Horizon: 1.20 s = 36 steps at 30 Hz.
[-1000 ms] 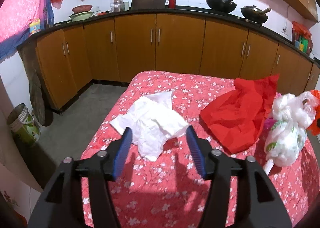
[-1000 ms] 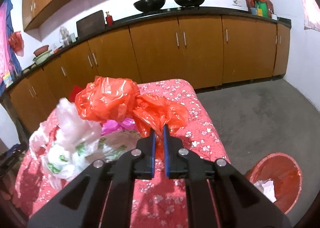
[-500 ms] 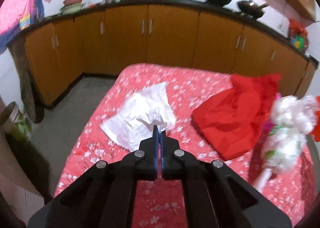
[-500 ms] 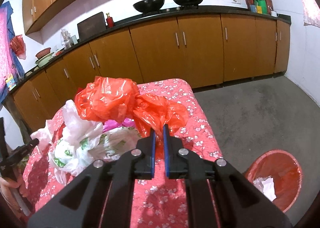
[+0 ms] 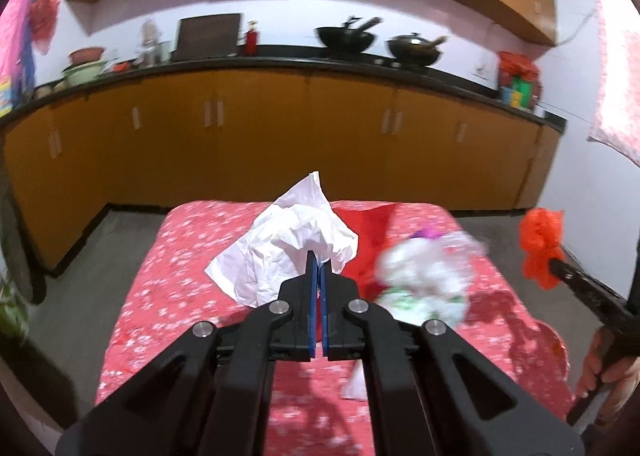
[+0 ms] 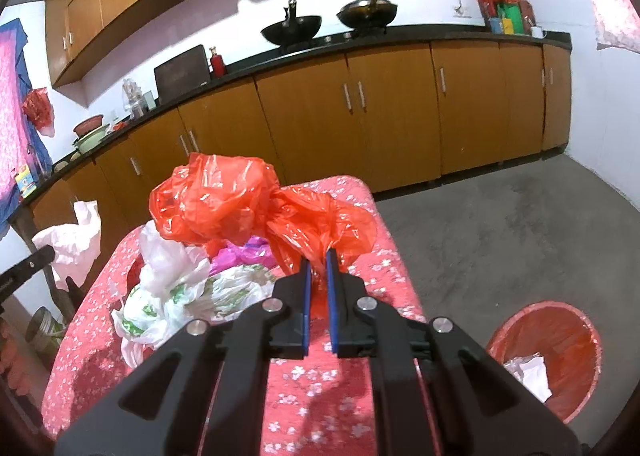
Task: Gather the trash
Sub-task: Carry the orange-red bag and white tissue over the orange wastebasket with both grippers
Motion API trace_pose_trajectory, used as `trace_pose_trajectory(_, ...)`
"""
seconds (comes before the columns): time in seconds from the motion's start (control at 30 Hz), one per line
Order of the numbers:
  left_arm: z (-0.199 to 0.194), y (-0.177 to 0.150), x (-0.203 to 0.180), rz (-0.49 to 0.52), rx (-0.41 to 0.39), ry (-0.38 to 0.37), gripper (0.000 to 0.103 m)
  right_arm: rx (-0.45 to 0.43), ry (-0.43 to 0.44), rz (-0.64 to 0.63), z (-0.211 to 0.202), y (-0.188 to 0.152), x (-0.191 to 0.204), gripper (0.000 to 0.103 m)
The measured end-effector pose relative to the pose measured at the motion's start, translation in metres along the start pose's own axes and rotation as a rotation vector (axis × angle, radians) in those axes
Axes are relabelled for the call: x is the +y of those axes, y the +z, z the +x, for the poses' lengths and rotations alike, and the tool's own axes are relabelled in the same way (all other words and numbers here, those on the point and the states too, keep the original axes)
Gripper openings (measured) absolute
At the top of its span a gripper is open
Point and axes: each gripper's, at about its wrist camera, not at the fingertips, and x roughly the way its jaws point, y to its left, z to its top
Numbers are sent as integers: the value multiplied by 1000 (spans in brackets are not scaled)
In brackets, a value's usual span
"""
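Both grippers' fingers pinch trash, left [image 5: 318, 262] white paper [image 5: 292, 244], right [image 6: 316, 260] orange bag [image 6: 240, 207]; red bin [image 6: 576, 328] holds crumpled paper [image 6: 528, 372].

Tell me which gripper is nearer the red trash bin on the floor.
Right. The right gripper, shut on the orange plastic bag, is over the table edge beside the red trash bin. The left gripper, holding white paper, works the table's far side.
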Motion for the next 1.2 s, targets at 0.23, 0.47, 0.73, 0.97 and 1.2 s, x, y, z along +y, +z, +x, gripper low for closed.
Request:
trace_pose_trajectory(0.23,4,0,-65,73,7,-118,1,-33,-50,31,-26,2,-35,8)
trace_pose_trajectory(0.47,18,-10,-141,136,50,-268,1,-62,-167,90,-53,-3,-98,8)
trace_pose_trajectory(0.73,37,-24,-220,194,120,-410,1,-58,-307,170,-74,-24,-174,8)
trace_pose_trajectory(0.97,47,-35,-285,259,154,-506,1,-43,-405,239,-86,-45,-232,8)
trace_pose_trajectory(1.2,60,-51,-337,308,176,-555,1,-31,-484,288,-95,-65,-277,8)
